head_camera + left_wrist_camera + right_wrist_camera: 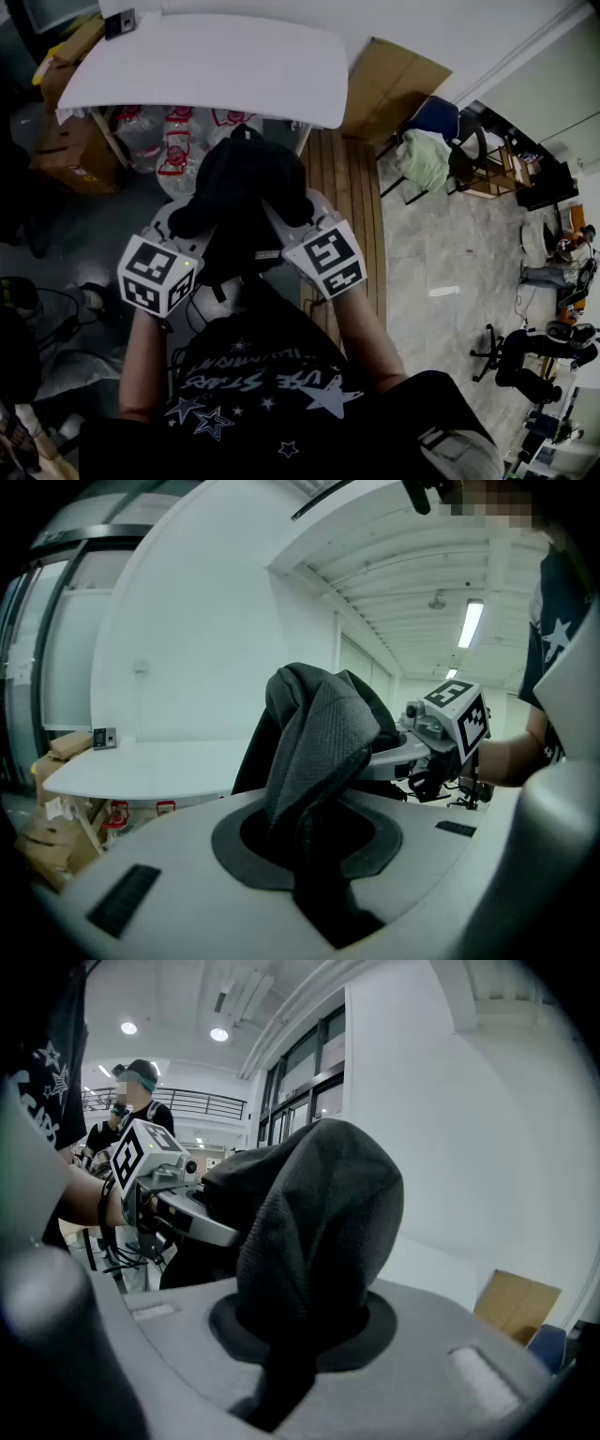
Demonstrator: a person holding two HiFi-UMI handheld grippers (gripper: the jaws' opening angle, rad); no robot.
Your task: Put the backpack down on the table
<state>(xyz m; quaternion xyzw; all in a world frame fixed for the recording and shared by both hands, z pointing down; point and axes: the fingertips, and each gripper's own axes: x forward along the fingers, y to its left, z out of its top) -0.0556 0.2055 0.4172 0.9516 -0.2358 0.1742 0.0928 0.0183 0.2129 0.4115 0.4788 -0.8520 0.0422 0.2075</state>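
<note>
Short of the white table (206, 66), the black backpack (239, 183) is seen held up in the head view. Only in the gripper views is the grip shown: the left gripper (314, 855) and the right gripper (291, 1344) are each clamped, nearly closed, on its mesh fabric.

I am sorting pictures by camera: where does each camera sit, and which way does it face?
Head view: on the person's head, facing steeply down at the backpack, table, both forearms.
Left gripper view: on the left hand-held gripper, along jaws shut on backpack fabric; right forearm shows.
Right gripper view: on the right hand-held gripper, likewise; left forearm shows.
Shared: backpack; each gripper view shows the other hand-held gripper.
</note>
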